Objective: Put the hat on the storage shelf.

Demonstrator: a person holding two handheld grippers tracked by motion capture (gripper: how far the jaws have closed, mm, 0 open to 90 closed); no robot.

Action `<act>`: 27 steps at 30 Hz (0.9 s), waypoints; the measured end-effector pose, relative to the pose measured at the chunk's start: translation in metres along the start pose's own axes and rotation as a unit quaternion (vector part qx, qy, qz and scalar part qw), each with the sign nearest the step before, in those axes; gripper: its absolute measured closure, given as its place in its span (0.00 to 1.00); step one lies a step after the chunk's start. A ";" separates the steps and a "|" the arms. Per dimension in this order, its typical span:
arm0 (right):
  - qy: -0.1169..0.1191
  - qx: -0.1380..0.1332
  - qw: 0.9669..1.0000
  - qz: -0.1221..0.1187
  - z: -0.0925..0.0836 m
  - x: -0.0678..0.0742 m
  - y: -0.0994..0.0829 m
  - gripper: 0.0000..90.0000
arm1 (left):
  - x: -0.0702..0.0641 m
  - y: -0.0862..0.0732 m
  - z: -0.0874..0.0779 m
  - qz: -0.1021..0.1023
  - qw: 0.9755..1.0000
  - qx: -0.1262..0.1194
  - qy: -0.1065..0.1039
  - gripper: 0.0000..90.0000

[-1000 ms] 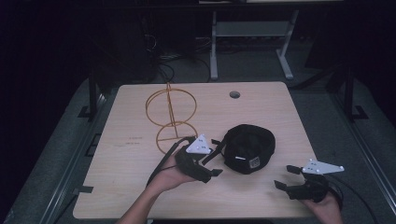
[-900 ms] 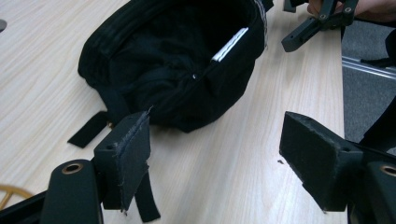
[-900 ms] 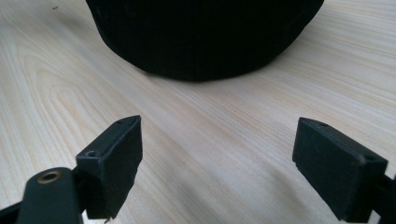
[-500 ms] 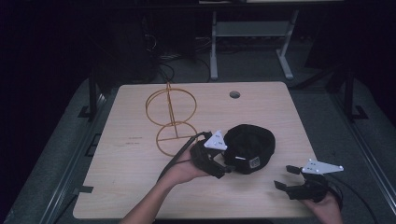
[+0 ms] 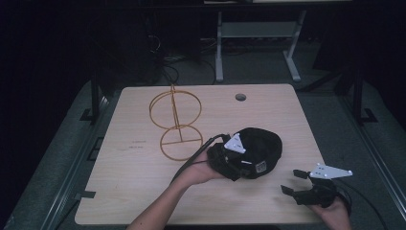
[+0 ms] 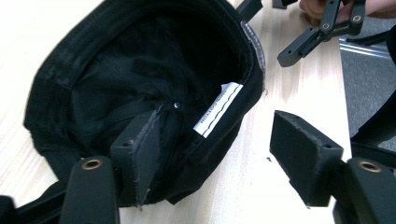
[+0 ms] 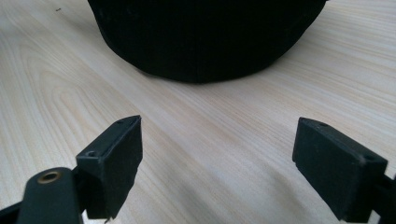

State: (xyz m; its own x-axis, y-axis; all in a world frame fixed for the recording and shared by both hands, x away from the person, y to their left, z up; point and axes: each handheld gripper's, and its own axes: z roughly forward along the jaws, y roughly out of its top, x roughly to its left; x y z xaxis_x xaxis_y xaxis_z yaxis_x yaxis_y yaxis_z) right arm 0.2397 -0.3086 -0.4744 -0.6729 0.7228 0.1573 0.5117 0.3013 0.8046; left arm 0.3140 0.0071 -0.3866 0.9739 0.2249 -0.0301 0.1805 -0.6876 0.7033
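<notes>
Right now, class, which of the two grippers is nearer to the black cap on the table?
Left. The left gripper is at the black cap, one jaw inside its rim and one outside, not yet pressing. The right gripper rests apart on the table, jaws open toward it.

Through the left gripper view I look along my left gripper point(image 6: 212, 154) at a black cap point(image 6: 140, 84) lying upside down on the pale wooden tabletop point(image 6: 299, 84), its hollow turned up toward me. The jaws have just been closing. One jaw reaches inside the cap, against its near inner wall, and the other stands outside over bare wood, so the cap's near right rim runs between them; the outer jaw is clear of the fabric. A white label point(image 6: 218, 109) is sewn inside that rim, beside a small metal stud. At the far right, a hand holds the other gripper point(image 6: 322, 30), its black jaws just beyond the cap's edge.
</notes>
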 end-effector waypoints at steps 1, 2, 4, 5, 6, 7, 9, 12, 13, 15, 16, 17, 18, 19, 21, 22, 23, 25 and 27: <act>0.000 0.001 1.000 -0.001 0.001 0.000 0.000 0.17 | 0.001 0.000 0.003 0.002 1.000 0.007 -0.004 0.39; 0.000 0.000 1.000 -0.002 0.001 0.000 0.000 0.17 | 0.001 0.000 0.005 0.004 1.000 0.012 -0.006 0.41; 0.001 0.002 1.000 -0.003 0.002 0.001 0.000 0.17 | 0.001 0.000 0.009 0.012 1.000 0.022 -0.008 0.42; 0.001 0.002 1.000 -0.004 0.002 0.001 0.000 0.17 | 0.001 0.000 0.011 0.011 1.000 0.024 -0.008 0.43; 0.001 0.002 1.000 -0.004 0.002 0.001 0.000 0.17 | 0.001 0.000 0.011 0.011 1.000 0.024 -0.008 0.44; 0.001 0.002 1.000 -0.004 0.002 0.001 0.000 0.17 | 0.001 0.001 0.013 0.011 1.000 0.027 -0.010 0.44; 0.002 0.000 1.000 -0.003 0.003 0.000 0.000 0.17 | 0.002 0.001 0.017 0.014 0.999 0.035 -0.012 0.48; 0.003 -0.001 1.000 -0.004 0.003 0.000 0.000 0.17 | 0.003 0.000 0.018 0.018 0.999 0.035 -0.008 0.55; 0.003 0.000 1.000 -0.002 0.003 0.000 0.000 0.17 | 0.003 0.001 0.017 0.020 0.999 0.034 -0.008 0.58; 0.004 -0.001 1.000 -0.003 0.003 0.000 0.000 0.17 | 0.002 0.001 0.016 0.024 0.999 0.031 -0.009 0.65; 0.005 -0.001 1.000 -0.003 0.003 0.000 0.000 0.18 | 0.002 0.002 0.015 0.027 0.999 0.031 -0.012 0.69; 0.006 -0.002 1.000 -0.004 0.003 0.001 0.000 0.18 | 0.001 0.002 0.015 0.031 0.999 0.031 -0.014 0.72; 0.006 -0.002 1.000 -0.005 0.003 0.001 0.000 0.18 | 0.001 0.003 0.015 0.032 0.999 0.028 -0.015 0.75; 0.006 -0.002 1.000 -0.005 0.003 0.001 0.000 0.18 | 0.001 0.003 0.015 0.032 0.999 0.028 -0.015 0.77; 0.008 -0.002 1.000 -0.005 0.004 0.001 0.000 0.18 | 0.000 0.004 0.015 0.035 0.999 0.029 -0.022 0.81; 0.008 -0.002 1.000 -0.005 0.004 0.001 0.000 0.18 | 0.000 0.004 0.015 0.035 0.999 0.029 -0.022 0.83; 0.010 -0.003 1.000 -0.004 0.004 0.002 0.000 0.19 | -0.001 0.006 0.015 0.037 0.999 0.023 -0.025 0.85; 0.014 -0.006 1.000 -0.007 0.004 0.003 0.001 0.20 | -0.001 0.009 0.013 0.038 0.999 0.024 -0.027 0.86; 0.015 -0.007 1.000 -0.007 0.005 0.004 0.001 0.20 | -0.001 0.013 0.010 0.040 0.999 0.015 -0.028 0.88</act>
State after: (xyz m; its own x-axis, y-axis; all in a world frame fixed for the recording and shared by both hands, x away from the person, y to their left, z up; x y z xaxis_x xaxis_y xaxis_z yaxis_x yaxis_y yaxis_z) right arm 0.2404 -0.3028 -0.4755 -0.6955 0.6999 0.1624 0.4950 0.3029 0.8144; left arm 0.3168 -0.0092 -0.3849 0.9915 0.1294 -0.0155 0.1050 -0.7229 0.6830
